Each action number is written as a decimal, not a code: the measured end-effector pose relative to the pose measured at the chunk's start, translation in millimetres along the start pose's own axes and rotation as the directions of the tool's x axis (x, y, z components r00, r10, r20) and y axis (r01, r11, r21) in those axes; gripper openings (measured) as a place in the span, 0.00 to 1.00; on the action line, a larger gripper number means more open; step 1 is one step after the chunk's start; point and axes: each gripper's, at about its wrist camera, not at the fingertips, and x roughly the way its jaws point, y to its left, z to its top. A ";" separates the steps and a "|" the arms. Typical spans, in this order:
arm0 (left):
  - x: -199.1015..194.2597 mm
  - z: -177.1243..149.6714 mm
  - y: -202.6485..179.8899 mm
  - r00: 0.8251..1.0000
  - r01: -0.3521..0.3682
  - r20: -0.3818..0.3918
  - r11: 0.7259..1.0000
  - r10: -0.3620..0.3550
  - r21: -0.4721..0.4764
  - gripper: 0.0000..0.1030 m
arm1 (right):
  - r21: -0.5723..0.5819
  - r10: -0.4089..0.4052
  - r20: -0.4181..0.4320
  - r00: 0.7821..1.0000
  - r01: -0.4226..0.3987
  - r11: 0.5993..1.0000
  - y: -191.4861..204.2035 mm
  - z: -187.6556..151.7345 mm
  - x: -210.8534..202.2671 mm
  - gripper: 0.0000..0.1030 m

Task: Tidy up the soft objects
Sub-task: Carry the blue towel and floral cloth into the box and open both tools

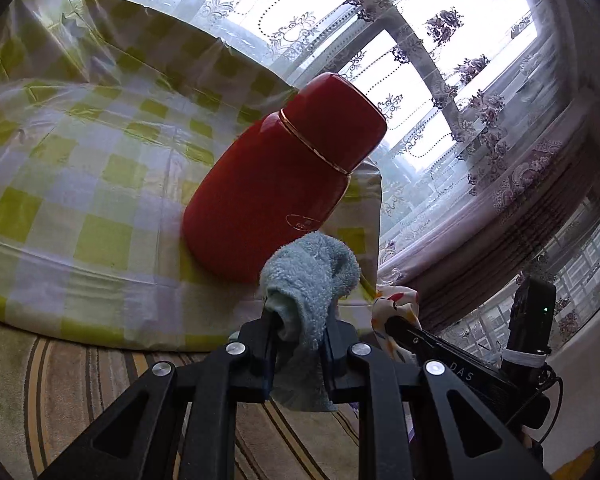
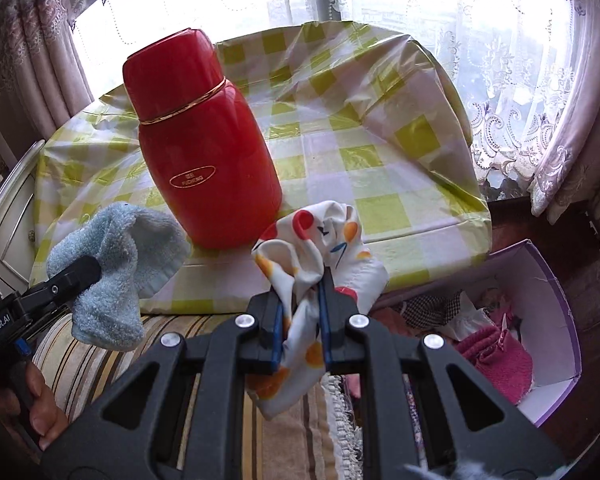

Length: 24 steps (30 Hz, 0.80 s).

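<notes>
Two tools clamped: left (image 1: pixel 300 332) on blue sock (image 1: pixel 312 276), right (image 2: pixel 300 320) on print cloth (image 2: pixel 320 248), near red flask (image 2: pixel 204 152).

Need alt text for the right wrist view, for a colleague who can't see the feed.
The right gripper is shut on a white cloth with orange and red spots, in front of a red flask standing on a green-checked tablecloth. At left, the left gripper holds a blue fuzzy sock.
</notes>
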 end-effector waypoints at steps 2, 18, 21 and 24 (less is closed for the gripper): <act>9.1 -3.6 -12.1 1.000 0.015 -0.025 1.000 -0.014 0.023 0.18 | 0.026 -0.025 -0.002 1.000 0.025 0.999 -17.4 -2.9 -3.0 0.17; 69.5 -27.6 -88.2 0.975 0.124 -0.204 0.978 -0.089 0.166 0.18 | 0.088 -0.288 -0.013 0.958 0.288 0.954 -108.6 -31.8 -42.2 0.17; 77.0 -34.6 -101.6 0.968 0.142 -0.233 0.970 -0.094 0.198 0.18 | 0.091 -0.328 -0.027 0.944 0.329 0.940 -120.0 -37.7 -45.5 0.17; 84.3 -38.4 -112.2 0.962 0.155 -0.258 0.962 -0.096 0.223 0.18 | 0.099 -0.361 -0.041 0.932 0.363 0.926 -130.3 -42.1 -48.3 0.17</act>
